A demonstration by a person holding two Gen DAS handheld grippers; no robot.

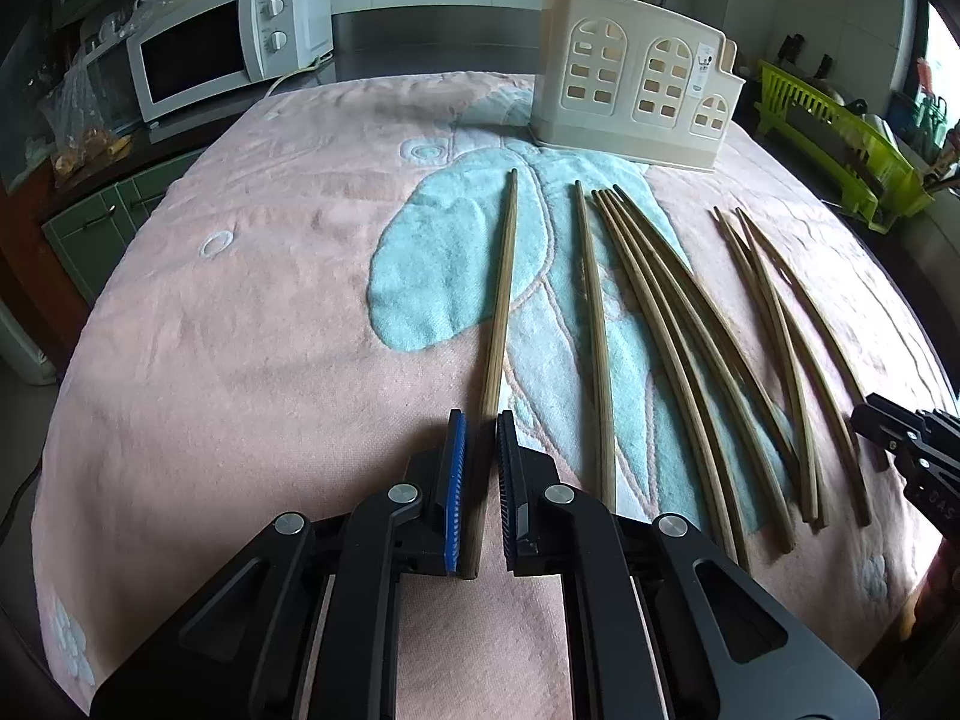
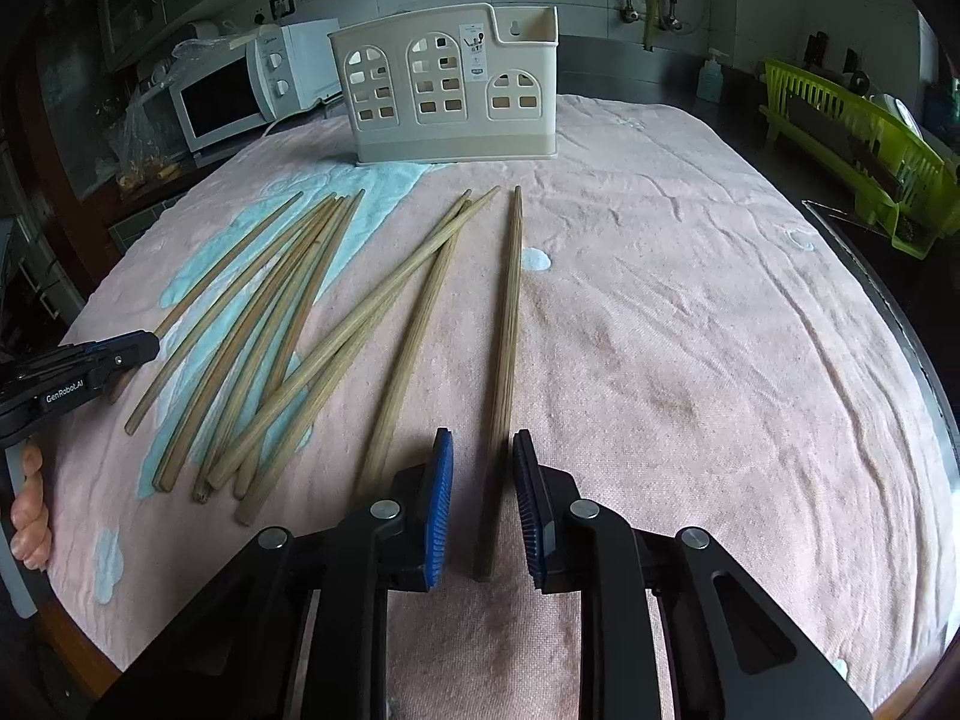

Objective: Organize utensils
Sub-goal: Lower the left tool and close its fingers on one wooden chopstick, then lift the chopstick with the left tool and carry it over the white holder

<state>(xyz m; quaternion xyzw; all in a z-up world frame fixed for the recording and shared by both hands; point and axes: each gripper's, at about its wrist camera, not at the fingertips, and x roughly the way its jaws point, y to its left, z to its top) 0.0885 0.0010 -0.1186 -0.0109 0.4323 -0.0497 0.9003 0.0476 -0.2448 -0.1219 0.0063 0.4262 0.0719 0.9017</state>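
Several wooden chopsticks lie on a pink and teal towel (image 1: 240, 300). A cream utensil holder (image 1: 633, 90) with arched windows stands at the far side; it also shows in the right wrist view (image 2: 450, 90). My left gripper (image 1: 480, 420) is open, its jaws on either side of the near end of the leftmost chopstick (image 1: 501, 300). My right gripper (image 2: 480, 441) is open, its jaws on either side of the near end of the rightmost chopstick (image 2: 509, 324). Both chopsticks rest on the towel. A bundle of chopsticks (image 2: 270, 324) lies between the two grippers.
A white microwave (image 1: 228, 48) stands at the far left. A green dish rack (image 2: 864, 144) stands at the far right. The towel's edge and the table's dark rim (image 2: 888, 300) run along the right.
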